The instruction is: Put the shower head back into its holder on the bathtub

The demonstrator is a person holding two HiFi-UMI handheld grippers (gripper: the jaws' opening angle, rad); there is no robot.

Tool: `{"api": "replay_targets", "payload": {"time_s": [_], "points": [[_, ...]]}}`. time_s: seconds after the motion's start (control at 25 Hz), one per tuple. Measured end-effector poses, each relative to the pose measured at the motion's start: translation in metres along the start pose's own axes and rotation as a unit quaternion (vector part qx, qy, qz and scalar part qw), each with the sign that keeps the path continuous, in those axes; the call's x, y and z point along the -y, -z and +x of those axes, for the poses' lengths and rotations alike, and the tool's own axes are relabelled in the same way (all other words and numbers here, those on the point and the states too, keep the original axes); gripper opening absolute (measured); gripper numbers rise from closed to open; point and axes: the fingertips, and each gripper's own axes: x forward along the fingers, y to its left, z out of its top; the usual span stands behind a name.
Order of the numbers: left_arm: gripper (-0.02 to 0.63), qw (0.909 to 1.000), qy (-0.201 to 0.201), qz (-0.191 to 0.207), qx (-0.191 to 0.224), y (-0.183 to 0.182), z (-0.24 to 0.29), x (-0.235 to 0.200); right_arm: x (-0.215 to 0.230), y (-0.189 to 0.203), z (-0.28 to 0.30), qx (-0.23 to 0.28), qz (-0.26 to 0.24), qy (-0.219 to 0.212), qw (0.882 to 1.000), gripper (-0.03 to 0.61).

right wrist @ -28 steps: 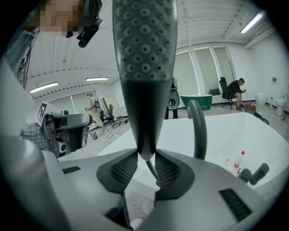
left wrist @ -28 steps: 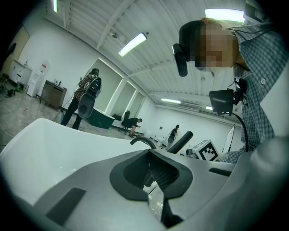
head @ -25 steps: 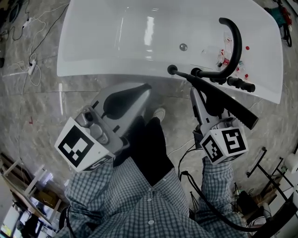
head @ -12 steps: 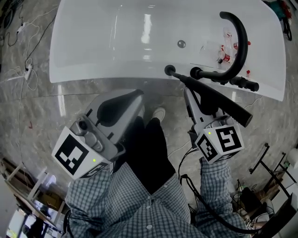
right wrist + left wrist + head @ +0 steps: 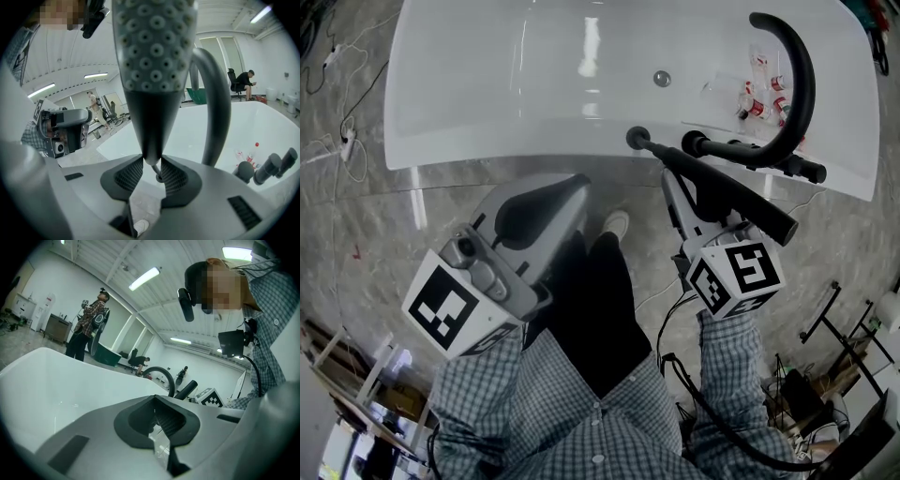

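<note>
The right gripper [image 5: 670,178] has its fingers clenched on the narrow neck of the long black shower head [image 5: 750,206]. The head's long axis runs on a slant. Its thin end points at the white bathtub [image 5: 506,150], and its broad spray end points back toward the person, above the gripper's marker cube. The right gripper view shows the nozzle face [image 5: 152,70] turned to the camera and the neck tapering down between the ribbed pads.

The thin end reaches a small round black fitting [image 5: 636,139] on the tub's near rim. Whether it sits in it I cannot tell. Just to the right the rim is crowded by black tap handles [image 5: 802,171] and a thick arched black spout [image 5: 797,84]. To the left the rim runs bare, and the basin beyond is open apart from the drain [image 5: 661,79] and some red-capped little bottles [image 5: 759,94].

The left gripper [image 5: 579,186] hangs over the grey marbled floor [image 5: 366,216], short of the rim, its jaws together on nothing.
</note>
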Motion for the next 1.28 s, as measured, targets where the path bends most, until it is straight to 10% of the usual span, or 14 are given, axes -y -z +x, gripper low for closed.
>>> {"api": "replay_targets", "payload": {"time_s": [1.28], "points": [[0.008,0.9993,-0.016,-0.001,-0.034,0.029,-0.003,-0.04,0.026,0.068,0.075,-0.092,-0.057,0.018,0.994,0.117]]}}
